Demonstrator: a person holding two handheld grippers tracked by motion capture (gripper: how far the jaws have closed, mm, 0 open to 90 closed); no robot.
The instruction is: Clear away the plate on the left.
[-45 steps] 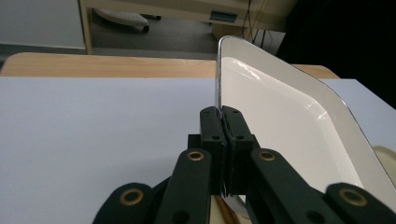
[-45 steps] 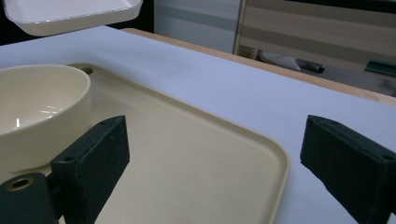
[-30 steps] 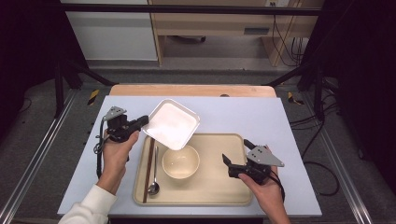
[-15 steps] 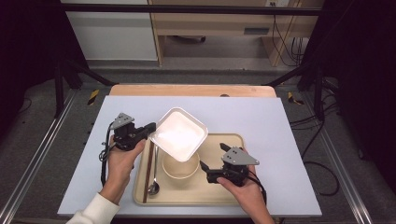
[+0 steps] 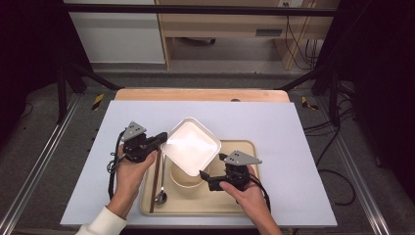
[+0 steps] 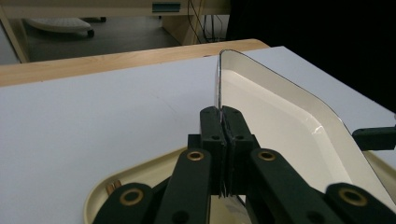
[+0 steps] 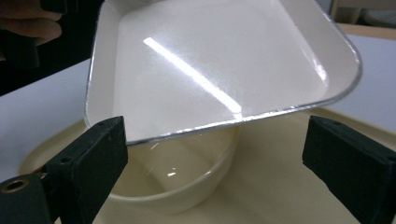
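Observation:
A white square dish (image 5: 192, 146) with a thin metal rim hangs tilted over a cream bowl (image 5: 182, 179) that sits on a cream tray (image 5: 244, 145). My left gripper (image 5: 164, 140) is shut on the dish's left corner; in the left gripper view its jaws (image 6: 223, 116) pinch the rim of the dish (image 6: 280, 116) edge-on. My right gripper (image 5: 205, 179) is open at the dish's near corner. In the right gripper view its jaws (image 7: 219, 140) stand wide apart below the dish (image 7: 210, 60), with the bowl (image 7: 187, 179) between and beyond them.
Brown chopsticks (image 5: 156, 178) and a metal spoon (image 5: 161, 196) lie along the tray's left side. The tray rests on a white table top (image 5: 293, 127) with a wooden strip (image 5: 200, 94) at its far edge. Dark frame rails flank the table.
The left gripper has carried the dish right and toward me, from beside the bowl to above it. The right gripper has moved left along the tray to the dish's near corner.

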